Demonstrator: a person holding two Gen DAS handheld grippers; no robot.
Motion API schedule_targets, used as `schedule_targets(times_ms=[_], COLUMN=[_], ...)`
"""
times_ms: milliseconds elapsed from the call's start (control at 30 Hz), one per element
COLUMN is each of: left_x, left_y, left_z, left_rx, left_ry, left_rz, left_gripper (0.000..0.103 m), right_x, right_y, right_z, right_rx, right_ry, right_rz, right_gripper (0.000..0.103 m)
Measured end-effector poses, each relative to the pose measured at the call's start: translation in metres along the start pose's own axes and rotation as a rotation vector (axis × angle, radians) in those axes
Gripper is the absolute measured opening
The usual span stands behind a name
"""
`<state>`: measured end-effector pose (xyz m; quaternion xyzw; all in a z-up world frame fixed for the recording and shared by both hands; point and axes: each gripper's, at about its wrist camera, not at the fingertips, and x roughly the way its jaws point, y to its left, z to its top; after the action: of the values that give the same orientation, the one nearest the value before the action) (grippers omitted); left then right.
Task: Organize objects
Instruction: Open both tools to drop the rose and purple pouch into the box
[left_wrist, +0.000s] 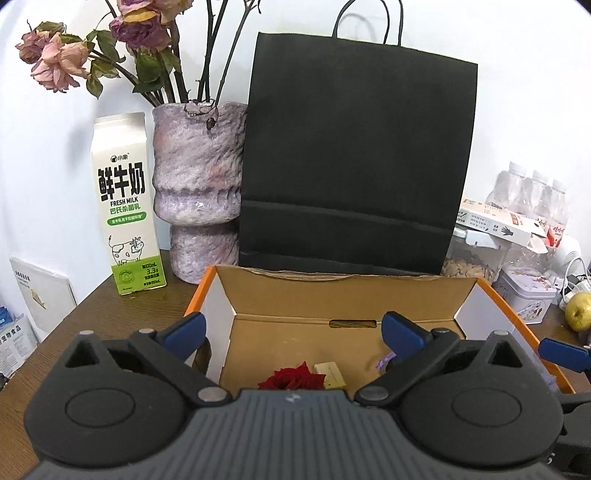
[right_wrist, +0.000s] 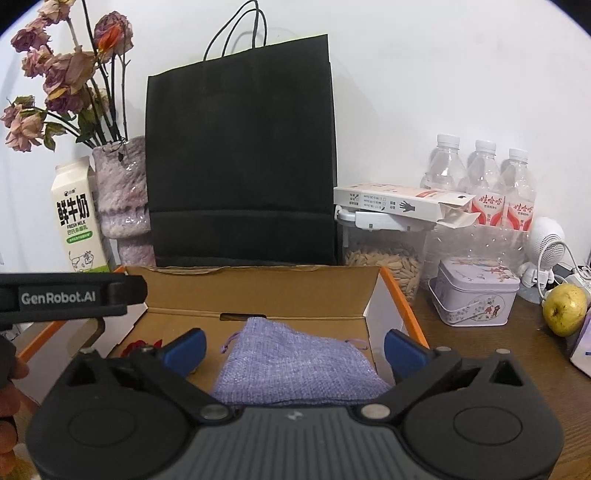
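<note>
Cardboard box (left_wrist: 343, 295), open-topped with orange outer sides, sat on the brown desk (left_wrist: 110, 314) directly in front of both grippers. Inside it, seen from the left wrist, lay a dark red rose head (left_wrist: 291, 378) with a small pale yellow block (left_wrist: 330, 374) just beside it on the right. From the right wrist, a lilac woven drawstring pouch (right_wrist: 295, 362) lay on the box floor, and a bit of the rose (right_wrist: 138, 347) showed at the left.

The left gripper (left_wrist: 291, 328) hung over the near edge of the box with its blue-tipped fingers (left_wrist: 188, 328) spread wide and nothing between them. The right gripper (right_wrist: 295, 345) likewise had its fingers (right_wrist: 400, 349) wide apart; the pouch lay between them, but the pads did not press on it.

Behind the box stood a black paper bag (left_wrist: 354, 155) with cord handles. To its left were a mottled purple vase (left_wrist: 199, 184) holding dried roses (left_wrist: 55, 62) and a fresh milk carton (left_wrist: 125, 206). To the right were a clear jar of seeds (right_wrist: 384, 258), a flat white carton (right_wrist: 399, 203) resting on its lid, three water bottles (right_wrist: 480, 177), a lilac tin (right_wrist: 472, 291), a small white astronaut figure (right_wrist: 543, 251) and a yellow-green pear (right_wrist: 565, 306).
</note>
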<state>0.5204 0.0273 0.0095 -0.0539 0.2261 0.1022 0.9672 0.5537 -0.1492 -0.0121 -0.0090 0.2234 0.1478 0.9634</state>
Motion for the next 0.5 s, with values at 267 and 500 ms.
schedule_targets(times_ms=[267, 500], left_x=[-0.009, -0.024], left_y=[0.004, 0.009], left_z=[0.0, -0.003], left_rx=[-0.015, -0.022], left_ry=[-0.011, -0.025], left_rz=[-0.005, -0.016], left_gripper=[0.103, 0.103], right_x=[-0.01, -0.024], right_y=[0.001, 0.001], right_z=[0.004, 0.005], right_rx=[-0.011, -0.027], right_ry=[-0.001, -0.011], right_rz=[0.019, 0.025], right_gripper=[0.103, 0.103])
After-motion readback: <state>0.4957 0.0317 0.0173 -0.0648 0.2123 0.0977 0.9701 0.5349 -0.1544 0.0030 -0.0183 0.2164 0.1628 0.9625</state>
